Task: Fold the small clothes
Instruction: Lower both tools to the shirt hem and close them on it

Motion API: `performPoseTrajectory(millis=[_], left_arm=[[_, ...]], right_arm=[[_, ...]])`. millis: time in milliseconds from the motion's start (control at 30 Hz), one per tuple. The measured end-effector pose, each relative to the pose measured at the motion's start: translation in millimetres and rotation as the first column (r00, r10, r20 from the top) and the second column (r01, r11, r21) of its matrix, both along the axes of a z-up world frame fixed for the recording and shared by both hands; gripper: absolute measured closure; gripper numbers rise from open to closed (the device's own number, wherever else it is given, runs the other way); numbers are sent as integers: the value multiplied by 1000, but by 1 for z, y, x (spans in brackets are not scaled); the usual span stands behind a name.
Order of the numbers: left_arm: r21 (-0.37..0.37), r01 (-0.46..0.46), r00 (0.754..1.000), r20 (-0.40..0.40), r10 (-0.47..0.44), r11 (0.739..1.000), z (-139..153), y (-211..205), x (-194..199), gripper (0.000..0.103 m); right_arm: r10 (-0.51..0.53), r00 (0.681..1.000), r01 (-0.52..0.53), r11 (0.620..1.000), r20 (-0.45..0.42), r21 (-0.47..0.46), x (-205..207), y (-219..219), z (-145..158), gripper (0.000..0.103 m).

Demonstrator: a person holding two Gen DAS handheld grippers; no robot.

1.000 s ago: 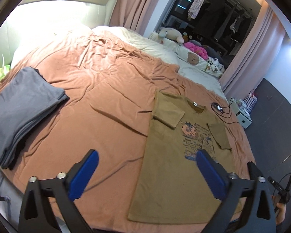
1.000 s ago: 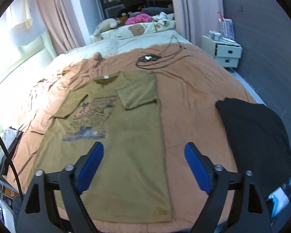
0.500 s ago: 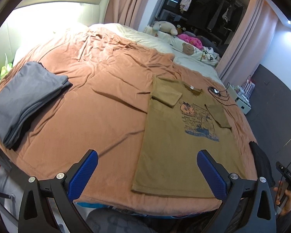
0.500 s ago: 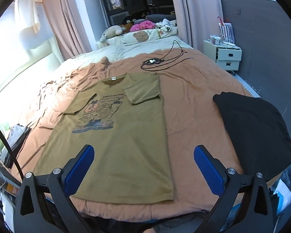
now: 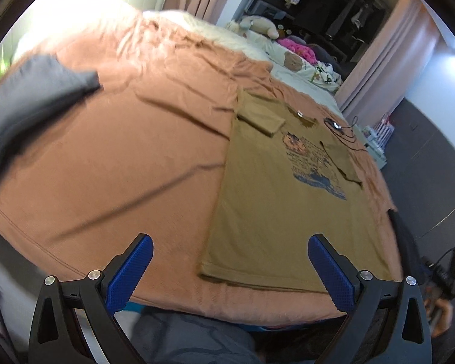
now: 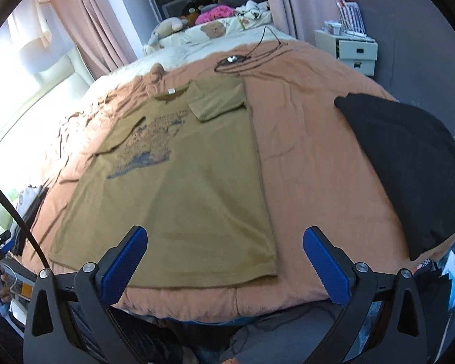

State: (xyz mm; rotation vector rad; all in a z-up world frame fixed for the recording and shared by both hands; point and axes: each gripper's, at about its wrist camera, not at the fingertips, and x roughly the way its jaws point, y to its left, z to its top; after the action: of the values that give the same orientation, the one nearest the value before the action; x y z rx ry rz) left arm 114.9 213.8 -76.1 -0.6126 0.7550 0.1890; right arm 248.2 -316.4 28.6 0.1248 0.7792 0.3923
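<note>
Nearest, both grippers hang released above the foot of the bed, nothing between their blue pads; the right gripper (image 6: 224,257) has just been spreading its jaws to full width over the hem, and the left gripper (image 5: 227,265) stands just as wide. Just ahead of them the olive t-shirt (image 6: 182,188) lies flat, print up, on the orange bedspread (image 6: 303,157), with both sleeves already turned in. The body folds are, I judge, still to do. Left of the left gripper sit folded grey clothes (image 5: 24,103); right of the right gripper lies a black garment (image 6: 409,157), which looks unfolded.
</note>
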Motion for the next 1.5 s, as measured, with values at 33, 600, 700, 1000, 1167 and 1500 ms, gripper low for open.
performPoseTrajectory(millis=[33,600,700,1000,1167,1500], left_arm=[[-26,4,1000,-1,-4,1000,-6,2,2,1],[-180,21,989,-142,-47,983,-71,5,31,53],[-169,-5,983,-181,-26,986,-80,6,30,53],[-298,-41,986,-166,-10,954,-91,15,21,57],[-363,-65,988,-151,10,929,-96,18,14,57],[-428,-86,992,-121,38,900,-99,14,8,57]], right_arm=[[3,1000,-3,1000,-4,9,2,0,-1,0],[6,995,-2,999,-100,43,32,-8,-40,0],[-13,992,20,998,-122,59,36,-14,-47,7],[-13,972,52,986,-234,160,49,-30,-71,33],[-5,957,83,962,-288,258,51,-44,-81,33],[14,942,141,890,-336,434,49,-64,-110,44]])
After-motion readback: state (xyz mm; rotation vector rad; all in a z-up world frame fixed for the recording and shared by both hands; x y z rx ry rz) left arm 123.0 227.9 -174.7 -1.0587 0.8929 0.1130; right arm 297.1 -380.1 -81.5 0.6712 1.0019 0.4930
